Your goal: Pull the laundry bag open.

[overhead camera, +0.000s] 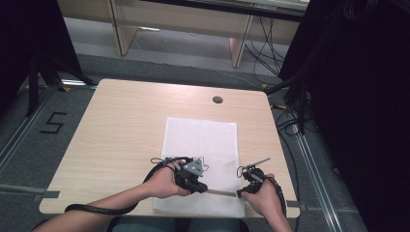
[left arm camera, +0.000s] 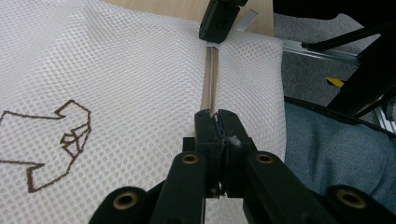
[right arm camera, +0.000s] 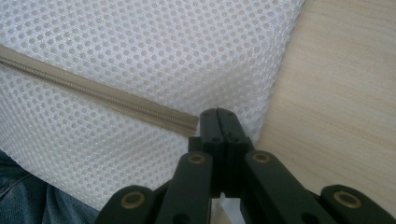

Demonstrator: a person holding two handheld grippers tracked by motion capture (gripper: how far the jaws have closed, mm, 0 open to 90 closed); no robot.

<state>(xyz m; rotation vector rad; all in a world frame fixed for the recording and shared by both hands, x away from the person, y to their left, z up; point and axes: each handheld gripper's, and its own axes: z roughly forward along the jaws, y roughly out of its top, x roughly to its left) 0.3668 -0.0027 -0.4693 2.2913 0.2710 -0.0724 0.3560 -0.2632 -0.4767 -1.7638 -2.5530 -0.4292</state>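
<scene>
High view first: I see a white mesh bag (overhead camera: pixel 203 159) lying flat on the wooden table (overhead camera: pixel 121 135), its near edge at the table's front rim, with a beige zipper (overhead camera: pixel 220 192) running across that near edge between my two tools. The left gripper (overhead camera: pixel 202 187) sits at the zipper's left end, the right gripper (overhead camera: pixel 240 193) at its right end; both hands rest low over the bag.

Left gripper view: the left gripper (left arm camera: pixel 216 116) has its jaws fully closed together on the zipper (left arm camera: pixel 211 79), pinching it at the tip, most likely at the slider, though I cannot make out that part. The zipper runs straight away from the jaws to the right gripper (left arm camera: pixel 217 41), which clamps its far end. A brown outline print (left arm camera: pixel 60 140) marks the mesh to one side.

Right gripper view: the right gripper (right arm camera: pixel 218 114) is likewise closed tight, jaws meeting at the end of the zipper (right arm camera: pixel 93 91) tape near the bag's corner. Whether the pads pinch the tape itself or the mesh beside it I cannot tell. Bare table (right arm camera: pixel 345 93) lies just beyond the bag's edge.
</scene>
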